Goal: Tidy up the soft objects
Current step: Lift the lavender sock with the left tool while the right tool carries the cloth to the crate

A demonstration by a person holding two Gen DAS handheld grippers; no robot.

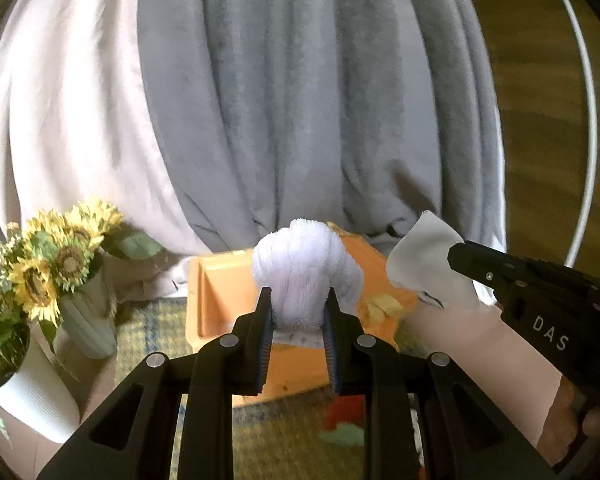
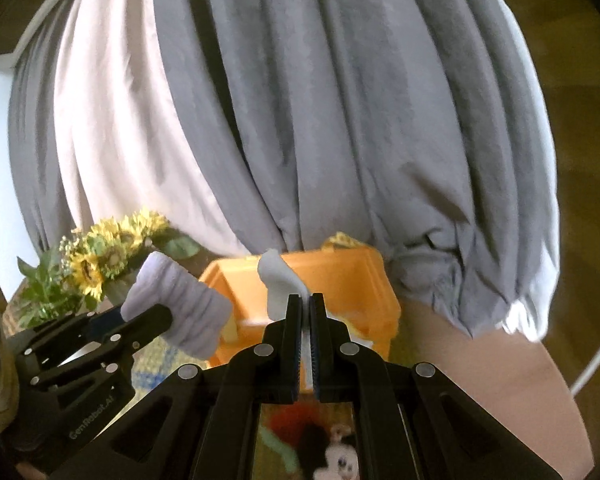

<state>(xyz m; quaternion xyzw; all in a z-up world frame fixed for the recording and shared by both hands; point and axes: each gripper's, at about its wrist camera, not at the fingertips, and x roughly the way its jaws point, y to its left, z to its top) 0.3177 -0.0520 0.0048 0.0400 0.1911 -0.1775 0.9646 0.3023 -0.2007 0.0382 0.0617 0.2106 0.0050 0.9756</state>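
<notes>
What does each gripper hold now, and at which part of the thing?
The left gripper pinches a fluffy white towel at its bunched lower end. The right gripper is shut on a thin white cloth, near its lower edge.

We list: white fluffy towel (image 1: pixel 306 276), white thin cloth (image 1: pixel 424 256), orange bin (image 1: pixel 216 300), yellow sunflowers (image 1: pixel 56 256), grey curtain (image 1: pixel 300 100).

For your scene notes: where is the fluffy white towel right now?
The fluffy white towel is clamped in the left gripper, held up before the orange bin.
</notes>
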